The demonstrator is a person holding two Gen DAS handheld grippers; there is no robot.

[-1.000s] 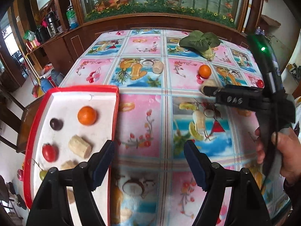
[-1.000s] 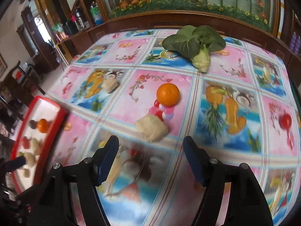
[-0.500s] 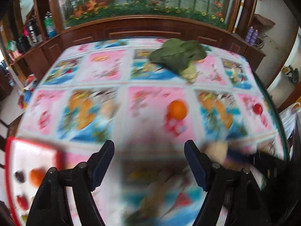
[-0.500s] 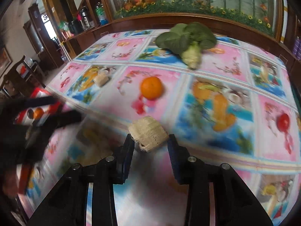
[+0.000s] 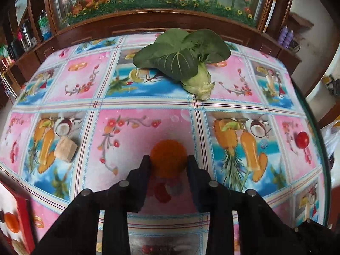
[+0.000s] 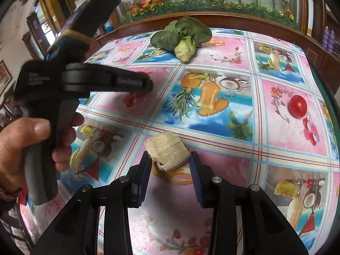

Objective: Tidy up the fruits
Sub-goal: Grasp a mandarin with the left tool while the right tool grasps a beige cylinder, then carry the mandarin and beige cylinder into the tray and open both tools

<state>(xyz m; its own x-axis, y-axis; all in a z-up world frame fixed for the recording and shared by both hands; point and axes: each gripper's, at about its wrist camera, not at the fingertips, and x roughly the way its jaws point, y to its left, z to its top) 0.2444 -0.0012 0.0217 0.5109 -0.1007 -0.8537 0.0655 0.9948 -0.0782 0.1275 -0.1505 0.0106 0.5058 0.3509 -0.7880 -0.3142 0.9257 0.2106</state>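
Observation:
In the left wrist view my left gripper point(image 5: 168, 159) is shut on an orange point(image 5: 168, 158) on the patterned tablecloth. In the right wrist view my right gripper point(image 6: 170, 159) is shut on a pale fibrous sugarcane piece point(image 6: 167, 152). The left gripper's body point(image 6: 85, 81), held in a hand, shows at the left of that view. A second pale piece point(image 5: 65, 150) lies at the left. A red tomato point(image 5: 302, 139) lies near the right edge; it also shows in the right wrist view point(image 6: 298, 106). The red-rimmed white tray point(image 5: 20, 218) is at the lower left.
A bok choy point(image 5: 182, 59) lies at the far middle of the table, and shows in the right wrist view point(image 6: 182, 37). The tray holds an orange point(image 5: 10, 222) and other fruit. A wooden cabinet with an aquarium point(image 5: 148, 0) stands behind the table.
My left gripper swung from the tray to the orange and closed on it. My right gripper moved onto the sugarcane piece and closed on it.

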